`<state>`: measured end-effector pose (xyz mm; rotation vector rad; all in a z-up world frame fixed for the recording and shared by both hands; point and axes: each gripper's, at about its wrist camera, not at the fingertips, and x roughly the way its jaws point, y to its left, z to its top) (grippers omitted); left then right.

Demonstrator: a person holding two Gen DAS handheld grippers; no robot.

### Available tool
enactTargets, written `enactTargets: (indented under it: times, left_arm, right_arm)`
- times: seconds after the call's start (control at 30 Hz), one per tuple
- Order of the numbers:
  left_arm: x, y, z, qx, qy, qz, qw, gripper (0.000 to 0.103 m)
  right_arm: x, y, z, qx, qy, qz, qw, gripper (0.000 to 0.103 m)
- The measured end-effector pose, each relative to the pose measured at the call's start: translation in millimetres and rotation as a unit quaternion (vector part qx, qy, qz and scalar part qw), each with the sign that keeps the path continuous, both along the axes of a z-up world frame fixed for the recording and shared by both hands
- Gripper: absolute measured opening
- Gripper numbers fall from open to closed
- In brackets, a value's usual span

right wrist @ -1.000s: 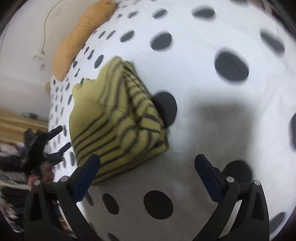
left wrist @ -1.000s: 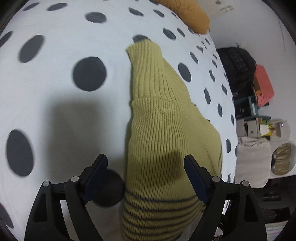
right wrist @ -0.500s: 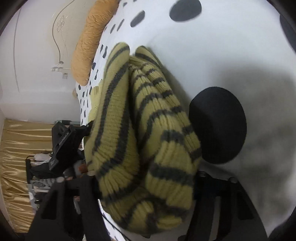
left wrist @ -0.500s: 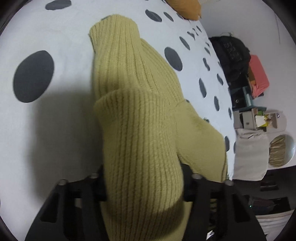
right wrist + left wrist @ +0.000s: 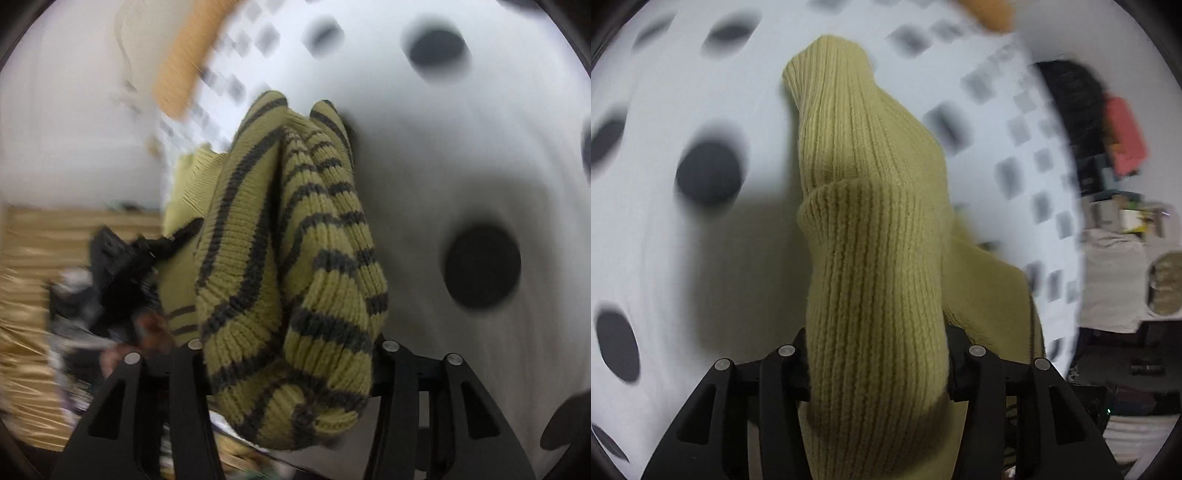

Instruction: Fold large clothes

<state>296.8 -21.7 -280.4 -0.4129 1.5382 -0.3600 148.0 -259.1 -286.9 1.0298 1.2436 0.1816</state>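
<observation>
The yellow-green ribbed sweater point(image 5: 871, 236) is lifted in a thick bunch above the bed, and each end of it sits in one pair of tongs. In the left wrist view its plain knit part rises from between the black fingers and bends away toward the spotted sheet point(image 5: 665, 258). In the right wrist view the same sweater point(image 5: 295, 258) shows its dark stripes, folded in two thick rolls that fill the gap of the tongs.

The left tongs point(image 5: 877, 365) stand about half open and the fabric is pressed between both pads; the jaws are opening a little at this moment, but the knit is still squeezed on both sides. The right tongs point(image 5: 291, 365) are in the same state: about half open, jaws opening slightly, with the striped bundle gripped between them.

The bed sheet point(image 5: 461, 166) is white with large dark dots and it is blurred in both views. An orange pillow point(image 5: 184, 62) lies at the far edge of the bed. In the right wrist view the left tongs point(image 5: 122, 266) show beside the sweater, blurred. Beyond the bed, at the right of the left wrist view, there are a dark bag point(image 5: 1071, 103) and a pink-red box point(image 5: 1126, 136).
</observation>
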Motion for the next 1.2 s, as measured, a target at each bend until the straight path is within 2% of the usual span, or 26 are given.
enactTargets:
  times: [0.03, 0.07, 0.1, 0.13, 0.2, 0.27, 0.3, 0.37, 0.43, 0.47, 0.53, 0.57, 0.6, 0.63, 0.67, 0.73, 0.8, 0.87, 0.93, 1.0, 1.07, 1.17, 1.2]
  left_arm:
    - [-6, 10, -24, -0.001, 0.023, 0.016, 0.9996, 0.064]
    - [-8, 25, -33, -0.049, 0.026, 0.051, 0.9972, 0.065]
    - [-7, 32, -31, -0.069, 0.034, 0.07, 0.9946, 0.065]
    - [-4, 37, -24, -0.069, 0.038, 0.082, 0.9935, 0.064]
    - [4, 42, 6, -0.024, -0.002, 0.071, 0.9972, 0.064]
    - [12, 52, 44, 0.036, -0.047, 0.071, 0.9957, 0.062]
    - [13, 59, 63, 0.053, -0.063, 0.075, 0.9938, 0.062]
    - [6, 65, 88, 0.052, -0.081, 0.077, 0.9923, 0.063]
    - [-15, 63, 102, 0.045, -0.084, 0.07, 0.993, 0.063]
    - [-24, 61, 104, 0.044, -0.082, 0.066, 0.9935, 0.063]
    - [-56, 49, 103, 0.049, -0.069, 0.045, 0.9954, 0.063]
    - [-74, 40, 99, 0.053, -0.061, 0.033, 0.9962, 0.063]
    - [-85, 37, 95, 0.054, -0.056, 0.027, 0.9966, 0.063]
    - [-104, 29, 86, 0.064, -0.043, 0.012, 0.9969, 0.063]
    - [-111, 21, 79, 0.072, -0.036, 0.001, 0.9968, 0.063]
    - [-137, 7, 57, 0.115, -0.019, -0.031, 0.9927, 0.065]
    - [-151, 5, 48, 0.125, -0.012, -0.034, 0.9914, 0.066]
    - [-156, 9, 52, 0.142, -0.01, -0.018, 0.9896, 0.066]
    - [-159, 13, 66, 0.148, -0.027, -0.006, 0.9885, 0.065]
    - [-160, 12, 80, 0.164, -0.055, -0.005, 0.9849, 0.065]
    - [-159, 9, 92, 0.177, -0.077, -0.008, 0.9812, 0.065]
    - [-159, 1, 97, 0.173, -0.083, -0.006, 0.9814, 0.065]
    - [-158, 0, 99, 0.173, -0.084, -0.006, 0.9814, 0.065]
  right_arm:
    - [-4, 13, -26, -0.03, 0.046, 0.025, 0.998, 0.072]
    - [-8, 21, -44, -0.044, 0.07, 0.039, 0.996, 0.074]
    - [-12, 23, -48, -0.037, 0.051, 0.038, 0.997, 0.077]
    - [-13, 20, -42, -0.043, 0.038, 0.03, 0.998, 0.078]
    - [-14, 13, -22, -0.069, 0.064, 0.034, 0.995, 0.078]
    - [-17, 4, 9, -0.128, 0.059, 0.033, 0.989, 0.077]
    - [-18, 1, 32, -0.174, 0.044, 0.036, 0.983, 0.073]
    - [-15, 2, 69, -0.238, 0.004, 0.042, 0.97, 0.069]
    - [4, 5, 91, -0.221, -0.033, 0.042, 0.974, 0.062]
    - [19, 11, 90, -0.185, -0.045, 0.047, 0.981, 0.059]
    - [45, 28, 72, -0.114, -0.046, 0.069, 0.99, 0.041]
    - [59, 39, 62, -0.107, -0.034, 0.082, 0.99, 0.037]
    - [70, 45, 45, -0.114, -0.014, 0.099, 0.988, 0.028]
    - [80, 46, 29, -0.143, 0.006, 0.108, 0.984, 0.005]
    - [89, 41, 16, -0.179, 0.019, 0.111, 0.977, 0.0]
    - [100, 25, 6, -0.213, 0.024, 0.094, 0.972, 0.0]
    - [108, 13, 10, -0.244, 0.029, 0.085, 0.966, 0.0]
    - [109, 15, 26, -0.257, 0.033, 0.089, 0.962, 0.0]
    - [91, 33, 54, -0.279, 0.009, 0.109, 0.954, 0.003]
    - [67, 48, 72, -0.281, -0.011, 0.13, 0.951, 0.003]
    - [53, 60, 64, -0.294, -0.001, 0.144, 0.945, 0.003]
    - [41, 56, 11, -0.299, 0.061, 0.163, 0.938, 0.0]
    - [40, 54, 4, -0.298, 0.064, 0.162, 0.938, 0.0]
